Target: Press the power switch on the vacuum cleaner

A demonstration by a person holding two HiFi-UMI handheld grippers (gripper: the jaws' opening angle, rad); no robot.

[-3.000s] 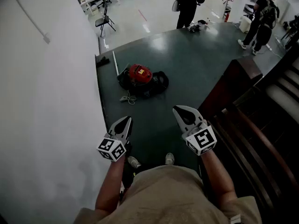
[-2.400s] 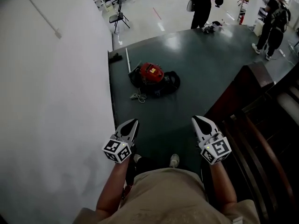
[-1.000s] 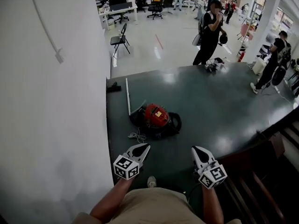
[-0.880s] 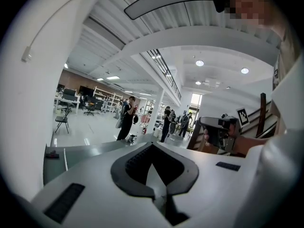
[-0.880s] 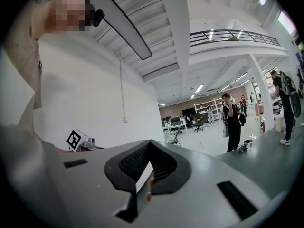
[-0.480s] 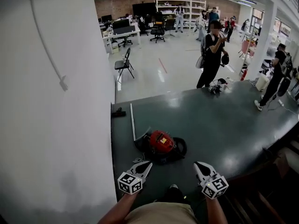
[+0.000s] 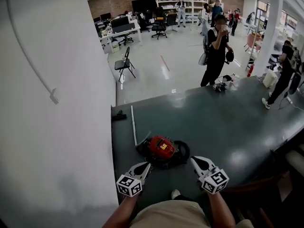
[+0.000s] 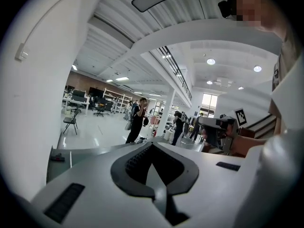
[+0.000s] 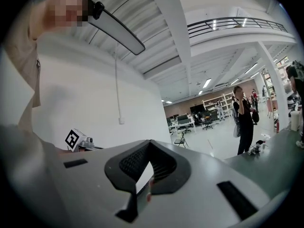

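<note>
Lying on floor: vacuum cleaner [image 7: 161,147], red top over a black body, on the dark green floor [image 7: 228,122], near the white wall [image 7: 52,141].
Left gripper [image 7: 145,166]: jaws pressed together, nothing between them. Held out in front of the person, tips toward the vacuum cleaner, clear of it.
Right gripper [image 7: 195,160]: jaws pressed together, empty. Held beside the left gripper, tips near the vacuum cleaner's right end, not on it.
Vacuum cleaner vs. grippers: seen from above, it sits just beyond and between the two sets of tips.
Power switch: too small to make out on the red top.
White rod [image 7: 133,125]: flat on the floor, running from the vacuum cleaner toward the far edge.
Bystander [image 7: 217,51]: stands at the far edge of the dark green floor.
Folding chair [image 7: 124,63]: on the pale floor beyond.
</note>
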